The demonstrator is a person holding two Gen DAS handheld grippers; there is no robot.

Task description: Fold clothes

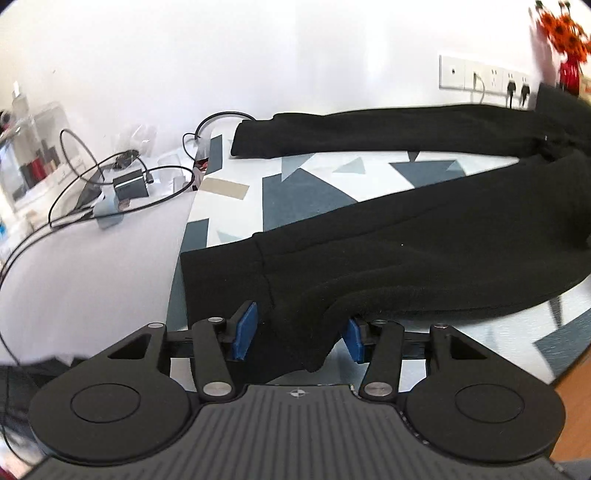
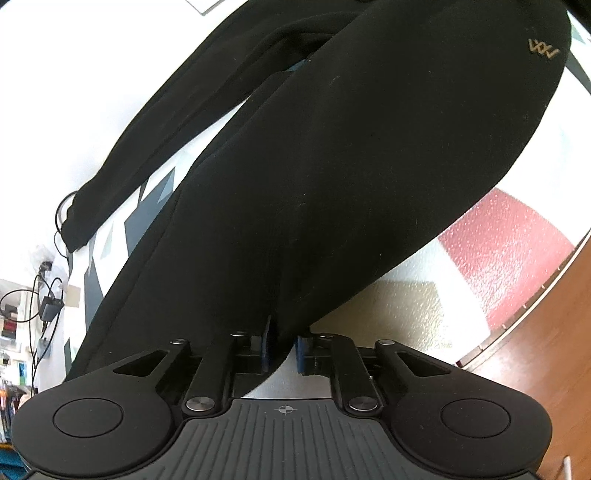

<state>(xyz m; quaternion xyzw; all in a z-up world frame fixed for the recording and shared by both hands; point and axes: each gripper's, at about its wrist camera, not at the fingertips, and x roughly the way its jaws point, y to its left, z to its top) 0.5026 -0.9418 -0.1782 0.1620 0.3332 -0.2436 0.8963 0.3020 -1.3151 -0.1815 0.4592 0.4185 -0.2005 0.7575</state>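
Note:
A pair of black trousers [image 1: 424,251] lies spread on a table with a geometric blue, grey and white cloth [image 1: 295,192]. Its two legs run apart, the far leg [image 1: 369,136] along the back. My left gripper [image 1: 301,334] has its blue pads either side of the near leg's cuff, with a wide gap between them and fabric bunched in it. In the right wrist view the trousers [image 2: 332,166] fill the frame, with a small gold logo [image 2: 543,51]. My right gripper [image 2: 284,349] is shut on the trousers' edge near the waist.
White desk at left [image 1: 92,266] holds black cables [image 1: 110,192], a small black box and clear containers. A wall socket strip [image 1: 484,75] and orange flowers [image 1: 565,33] are at the back right. Wooden floor [image 2: 546,332] shows beyond the table's right edge.

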